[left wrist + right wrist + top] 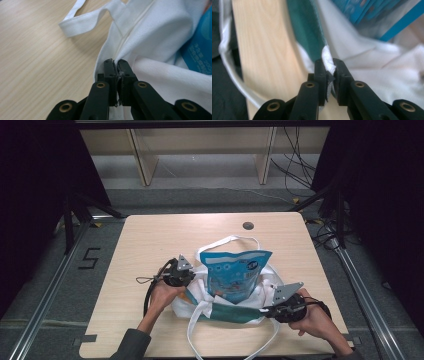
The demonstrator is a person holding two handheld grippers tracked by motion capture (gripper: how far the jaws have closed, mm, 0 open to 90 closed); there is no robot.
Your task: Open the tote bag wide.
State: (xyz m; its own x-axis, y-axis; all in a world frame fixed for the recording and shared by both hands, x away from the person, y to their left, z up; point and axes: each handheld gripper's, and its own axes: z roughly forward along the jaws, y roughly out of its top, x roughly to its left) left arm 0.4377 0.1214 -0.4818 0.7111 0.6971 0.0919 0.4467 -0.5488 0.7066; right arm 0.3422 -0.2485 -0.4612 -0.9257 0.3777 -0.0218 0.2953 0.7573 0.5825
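A white tote bag (200, 292) lay near the front of the table (150, 240), a blue pouch (235, 272) standing out of its mouth. The left gripper (115, 65) pinched the bag's left edge, jaws pressed on the cloth. The right gripper (328, 64) pinched a bunched fold (beside the green panel (305, 27)) at the right edge.
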